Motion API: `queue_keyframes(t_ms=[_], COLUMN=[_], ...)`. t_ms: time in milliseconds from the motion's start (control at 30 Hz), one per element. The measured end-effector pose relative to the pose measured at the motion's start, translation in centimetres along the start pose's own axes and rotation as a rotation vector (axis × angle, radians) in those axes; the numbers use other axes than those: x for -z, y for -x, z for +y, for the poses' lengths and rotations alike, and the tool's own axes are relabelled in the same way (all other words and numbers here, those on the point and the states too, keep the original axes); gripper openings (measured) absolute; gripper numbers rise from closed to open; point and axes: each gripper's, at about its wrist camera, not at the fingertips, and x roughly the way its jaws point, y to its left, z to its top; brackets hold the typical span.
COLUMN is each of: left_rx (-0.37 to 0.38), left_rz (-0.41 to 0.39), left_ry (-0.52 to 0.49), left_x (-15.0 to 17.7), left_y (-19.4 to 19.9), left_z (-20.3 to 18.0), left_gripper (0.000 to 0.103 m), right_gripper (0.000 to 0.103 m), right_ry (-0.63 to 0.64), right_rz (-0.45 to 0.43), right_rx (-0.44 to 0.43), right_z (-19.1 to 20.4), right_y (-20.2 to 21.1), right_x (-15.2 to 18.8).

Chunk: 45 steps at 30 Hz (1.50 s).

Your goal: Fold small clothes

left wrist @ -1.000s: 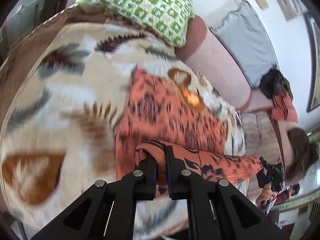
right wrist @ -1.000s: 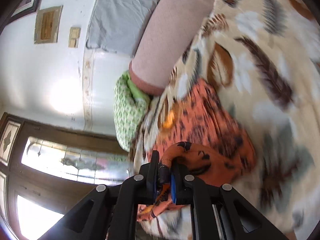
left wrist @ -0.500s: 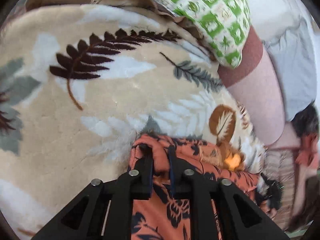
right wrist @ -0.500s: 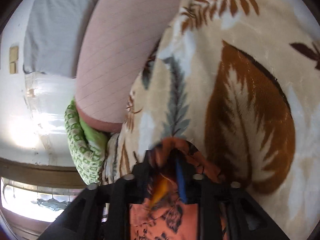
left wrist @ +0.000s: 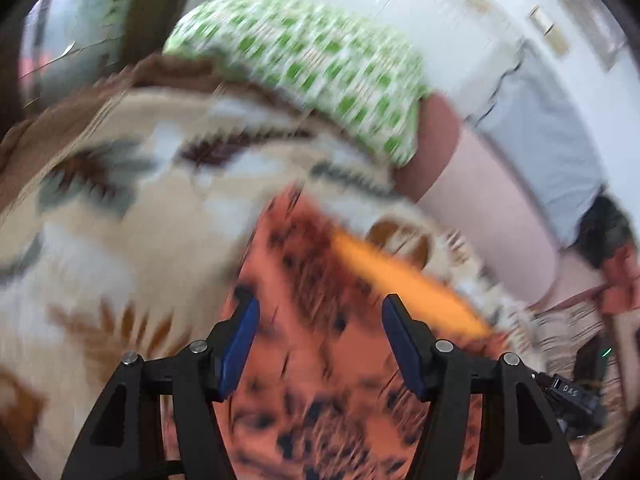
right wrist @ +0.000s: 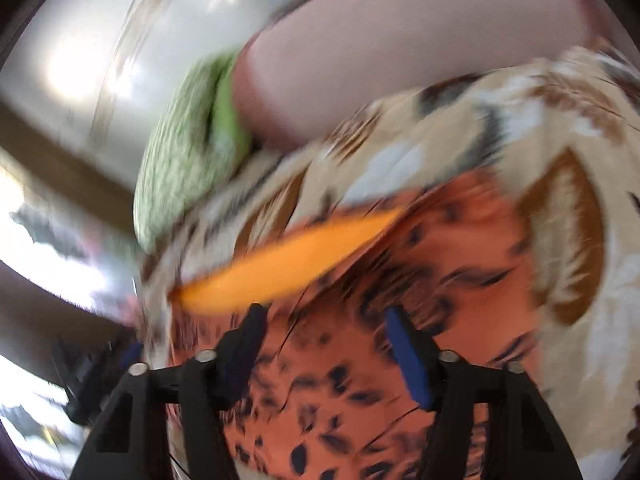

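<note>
My left gripper [left wrist: 318, 330] stands released, its two black fingers with blue pads [left wrist: 239, 346] spread wide and nothing between them. Beyond and beneath those fingers lies the orange cloth garment printed with dark blotches [left wrist: 320, 392], spread on the cream plush blanket patterned with brown and grey leaves [left wrist: 112, 208]; I cannot tell whether my fingertips touch the cloth, since the picture is smeared with blur. A bright yellow-orange streak [left wrist: 404, 284] crosses the garment just ahead of my right-hand finger. Further ahead, past the blanket's far edge, sits a green-and-white checked pillow [left wrist: 312, 68], and beside it, ahead and to the right of the fingers, a long pink cylindrical bolster [left wrist: 480, 200] with a grey cloth [left wrist: 544, 140] behind it against the white wall.

My right gripper [right wrist: 324, 330] is likewise released, fingers apart, one blue pad [right wrist: 408, 360] plain to see, with the same orange garment [right wrist: 400, 320] filling the gap and running under both fingers. The yellow-orange streak [right wrist: 288, 256] lies just ahead of the left-hand finger. The leafy blanket [right wrist: 580, 200] shows ahead and to the right of the fingers, the green pillow [right wrist: 188, 160] ahead to the left, and the pink bolster [right wrist: 400, 48] straight ahead beyond the blanket
</note>
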Motion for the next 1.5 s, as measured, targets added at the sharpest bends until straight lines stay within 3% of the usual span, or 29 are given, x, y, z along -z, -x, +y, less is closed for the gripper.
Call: queue_keyframes(t_ms=[33, 100, 200, 333, 433, 533, 633, 833, 933, 1000, 1033, 1067, 1133, 1233, 1333, 1433, 1500], left_rx=[-0.001, -0.040, -0.117, -0.121, -0.148, -0.130, -0.196, -0.280, -0.324, -0.328, -0.326, -0.315, -0.289, -0.302, -0.322, -0.287, -0.259], left_rz=[0.024, 0.061, 0.029, 0.033, 0.029, 0.010, 0.007, 0.064, 0.077, 0.076, 0.072, 0.056, 0.010, -0.019, 0.012, 0.064, 0.089], left_ry=[0.006, -0.003, -0.042, -0.012, 0.024, 0.090, 0.065, -0.073, -0.156, -0.169, -0.162, -0.138, -0.097, -0.098, -0.127, -0.108, -0.087], left_x=[0.5, 1.0, 1.2, 0.1, -1.2, -1.9, -2.3, -0.9, 0.1, 0.0, -0.1, -0.3, -0.9, -1.2, -0.7, 0.0, 0.5], left_y=[-0.5, -1.8, -2.4, -2.9, -3.4, -2.5, -1.8, -2.5, -3.7, -3.5, -3.0, -2.3, -0.6, 0.8, 0.9, 1.3, 1.7], left_z=[0.1, 0.5, 1.3, 3.1, 4.4, 5.9, 6.3, 5.8, 5.8, 5.7, 5.9, 6.2, 6.6, 6.7, 6.5, 6.0, 5.6], left_gripper=[0.064, 0.064, 0.064, 0.064, 0.064, 0.064, 0.064, 0.064, 0.067, 0.067, 0.067, 0.066, 0.066, 0.066, 0.067, 0.073, 0.077], right_gripper=[0.038, 0.038, 0.039, 0.039, 0.039, 0.039, 0.039, 0.039, 0.038, 0.037, 0.038, 0.039, 0.039, 0.039, 0.038, 0.037, 0.037], right_ry=[0.057, 0.125, 0.172, 0.177, 0.091, 0.022, 0.084, 0.144, 0.153, 0.237, 0.245, 0.220, 0.170, 0.204, 0.172, 0.137, 0.046], right_rz=[0.060, 0.160, 0.231, 0.104, 0.071, -0.008, -0.007, 0.031, 0.074, -0.009, 0.002, 0.006, -0.033, -0.035, 0.080, 0.064, 0.050], right_rx=[0.005, 0.030, 0.091, 0.184, 0.210, 0.202, 0.167, 0.165, 0.223, 0.247, 0.272, 0.264, 0.162, 0.106, 0.117, 0.092, 0.029], right_z=[2.2, 5.5, 8.2, 9.8, 9.0, 9.1, 11.1, 11.5, 10.3, 10.6, 11.0, 11.4, 12.0, 13.6, 12.9, 12.7, 11.9], right_y=[-1.8, -5.3, -10.6, -15.2, -17.7, -16.7, -15.3, -10.3, -10.8, -10.1, -9.8, -9.2, -7.5, -7.1, -10.5, -9.4, -7.4], right_x=[1.0, 3.0, 4.3, 0.2, -3.5, -5.6, -4.4, 4.6, 9.3, 10.9, 11.1, 11.0, 11.2, 12.8, 14.7, 14.9, 14.5])
